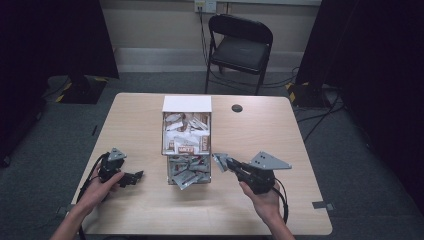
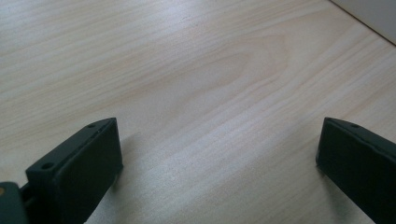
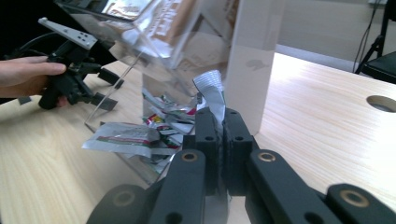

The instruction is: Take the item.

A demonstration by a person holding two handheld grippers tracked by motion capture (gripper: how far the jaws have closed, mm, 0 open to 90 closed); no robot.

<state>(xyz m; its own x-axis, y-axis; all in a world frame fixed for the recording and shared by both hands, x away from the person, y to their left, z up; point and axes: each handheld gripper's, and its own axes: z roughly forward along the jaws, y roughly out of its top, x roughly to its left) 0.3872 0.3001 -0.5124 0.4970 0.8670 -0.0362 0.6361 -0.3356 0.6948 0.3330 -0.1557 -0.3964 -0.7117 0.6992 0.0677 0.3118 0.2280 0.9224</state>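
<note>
The right claw (image 3: 218,135) has its jaws pressed together on a silver packet (image 3: 211,91), held up just off the table (image 1: 140,210) beside the open front of the clear box (image 1: 186,142) full of packets. More packets (image 1: 187,176) spill from that opening. The left claw (image 1: 134,177) rests on the table well to the left, jaws spread wide over bare wood.

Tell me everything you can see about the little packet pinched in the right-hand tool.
The packet is a small, flat, silvery sachet, foil-like by its shine, with a ribbed crimped end. The right gripper has its two black jaws shut on the lower part, so the crimped end sticks up beyond them, slightly bent. It is held above the table, just right of the clear dispenser box with similar packets spilling from its base.
</note>
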